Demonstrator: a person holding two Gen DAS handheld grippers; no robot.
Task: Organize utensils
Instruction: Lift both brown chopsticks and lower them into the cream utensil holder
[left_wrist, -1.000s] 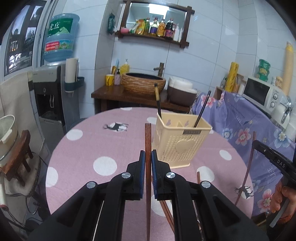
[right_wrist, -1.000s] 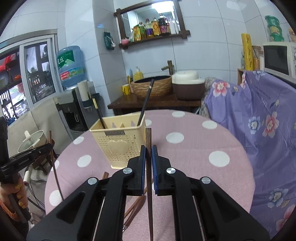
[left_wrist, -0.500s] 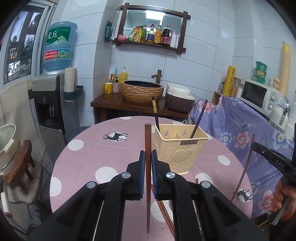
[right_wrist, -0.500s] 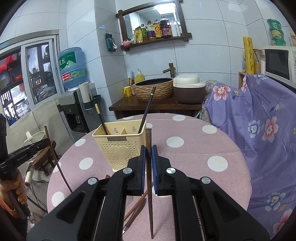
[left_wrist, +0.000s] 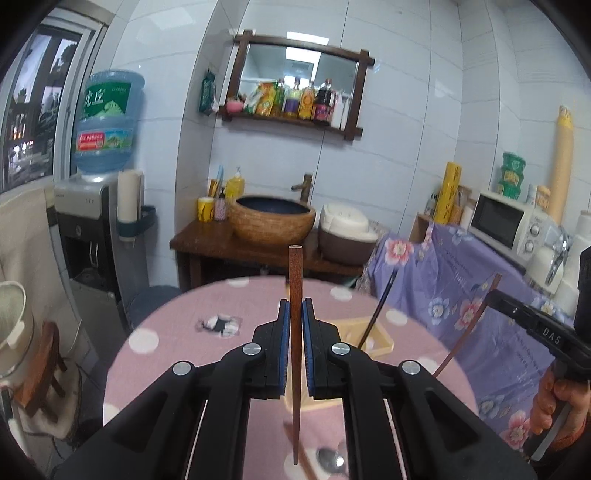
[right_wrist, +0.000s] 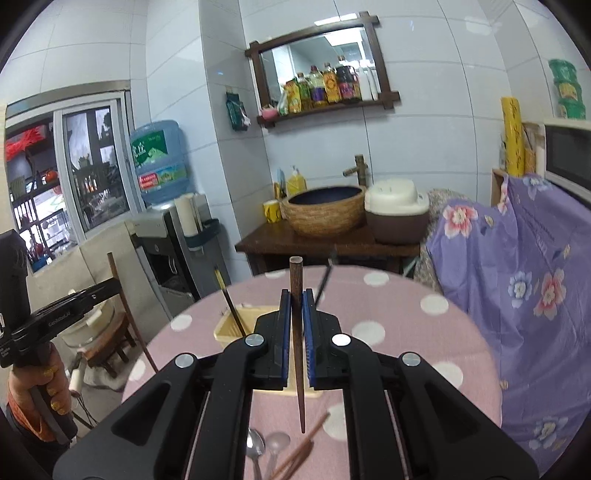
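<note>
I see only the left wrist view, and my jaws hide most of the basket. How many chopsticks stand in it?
Observer: Two. The right wrist view shows a dark chopstick with a yellow band at the left end of the basket, and a second dark chopstick further right.
Operator: Does the right gripper hold its stick firmly?
Observer: The right gripper has its jaws shut on a brown chopstick, thin end pointing down.
Operator: What lies on the table below it?
Observer: Two spoons side by side, with loose brown chopsticks beside them.
</note>
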